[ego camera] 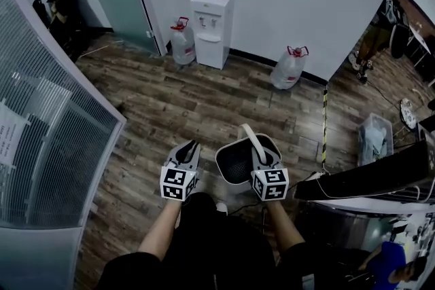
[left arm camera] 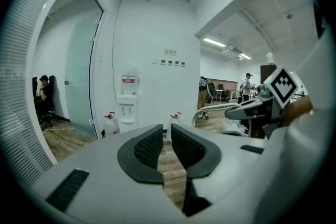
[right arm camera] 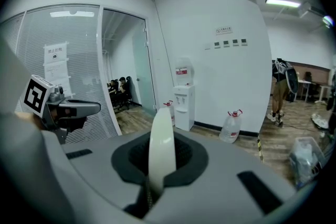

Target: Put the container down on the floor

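The right claw (ego camera: 263, 149) clamps the thin handle (right arm camera: 161, 128) of the container (ego camera: 234, 161), likely light, stiff plastic prone to swinging; the left claw (left arm camera: 167, 136) stands slightly parted, empty.

Dim, muted colours, fisheye-bent dark edges — ceiling light (right arm camera: 283, 2) glaring

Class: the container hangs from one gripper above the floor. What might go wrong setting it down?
The right gripper pinches only the thin white handle, so the container may swing or slip. The left gripper is empty beside it, steadying nothing, so it could land tilted and tip.
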The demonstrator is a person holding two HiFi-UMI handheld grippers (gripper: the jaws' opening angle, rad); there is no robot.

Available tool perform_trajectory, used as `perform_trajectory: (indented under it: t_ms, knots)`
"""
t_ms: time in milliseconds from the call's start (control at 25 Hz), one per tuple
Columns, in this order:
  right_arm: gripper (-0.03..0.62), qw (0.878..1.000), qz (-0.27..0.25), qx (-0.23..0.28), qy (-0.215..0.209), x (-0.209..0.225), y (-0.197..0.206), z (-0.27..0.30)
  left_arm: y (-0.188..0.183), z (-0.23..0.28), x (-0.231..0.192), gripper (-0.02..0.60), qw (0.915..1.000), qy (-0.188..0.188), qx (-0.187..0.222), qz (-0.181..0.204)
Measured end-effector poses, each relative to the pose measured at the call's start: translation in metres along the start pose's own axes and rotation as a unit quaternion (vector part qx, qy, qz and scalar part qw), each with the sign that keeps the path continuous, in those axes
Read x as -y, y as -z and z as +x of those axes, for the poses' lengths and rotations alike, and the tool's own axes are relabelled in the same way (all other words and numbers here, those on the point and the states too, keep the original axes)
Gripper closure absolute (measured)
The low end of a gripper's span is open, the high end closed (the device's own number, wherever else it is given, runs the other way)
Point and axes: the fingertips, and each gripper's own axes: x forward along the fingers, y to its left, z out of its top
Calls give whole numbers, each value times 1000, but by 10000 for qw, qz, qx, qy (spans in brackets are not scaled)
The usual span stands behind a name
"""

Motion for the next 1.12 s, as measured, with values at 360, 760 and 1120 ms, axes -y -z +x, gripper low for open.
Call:
perform_trajectory:
  t_ms: [360, 760, 1120]
  knots:
    - [582, 9999, 135, -91, 34, 14, -4, 23, -11, 31, -10, 525, 10000, 1, 1, -41]
    - [582, 9993, 246, -116, 259, 19, -13, 65, -17, 74, -40, 525, 9997, 246, -2, 18]
    - [582, 9964, 417, -186, 715, 20, -41, 138, -27, 143, -103, 525, 9971, 749, -85, 33]
